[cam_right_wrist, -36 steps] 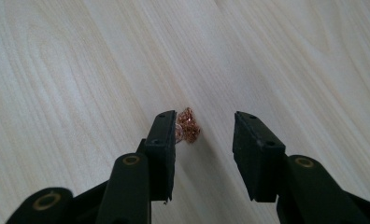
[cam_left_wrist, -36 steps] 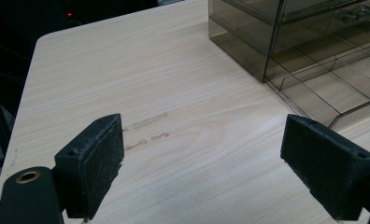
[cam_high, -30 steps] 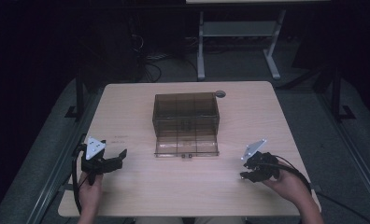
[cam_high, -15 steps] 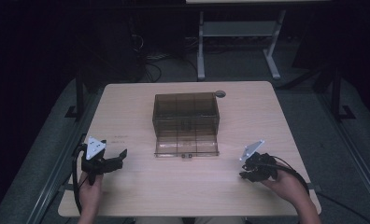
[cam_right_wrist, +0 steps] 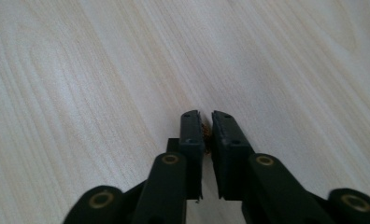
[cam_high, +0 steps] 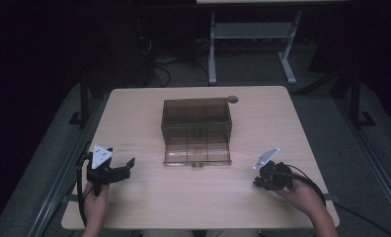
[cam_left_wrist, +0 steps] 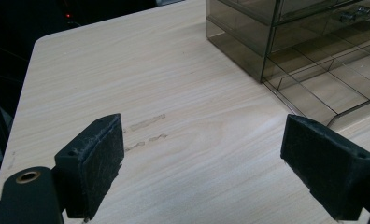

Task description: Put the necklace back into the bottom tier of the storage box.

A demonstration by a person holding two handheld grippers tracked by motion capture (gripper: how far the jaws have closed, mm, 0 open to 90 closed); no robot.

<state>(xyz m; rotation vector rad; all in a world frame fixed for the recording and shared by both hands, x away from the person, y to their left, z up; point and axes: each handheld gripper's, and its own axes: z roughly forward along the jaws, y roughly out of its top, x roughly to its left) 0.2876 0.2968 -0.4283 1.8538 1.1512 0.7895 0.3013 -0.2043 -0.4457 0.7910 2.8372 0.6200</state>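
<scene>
- High view: a smoky, see-through organizer box (cam_high: 196, 129) stands in the middle of the wooden table (cam_high: 149, 207), its bottom drawer pulled out toward the person. The left gripper (cam_high: 124, 168) rests near the table's left edge, the right gripper (cam_high: 258, 181) near the front right; both are well apart from the box. A round grommet (cam_high: 233, 99) sits in the tabletop just behind the box.
- Left gripper view: the jaws stand wide apart with nothing between them, over bare wood. The box (cam_left_wrist: 286, 32) lies ahead to the right, the divided compartments of its open drawer (cam_left_wrist: 332, 79) looking empty. Faint scuff marks (cam_left_wrist: 145, 123) show on the wood.
- Right gripper view: the jaws are nearly closed; a small orange-brown speck shows in the gap, but I cannot tell what it is or whether it is gripped.
- Judgement: the work looks to be at an approach stage; the next move calls for carrying a gripper to the open drawer.
- No brand, label or writing can be read.
</scene>
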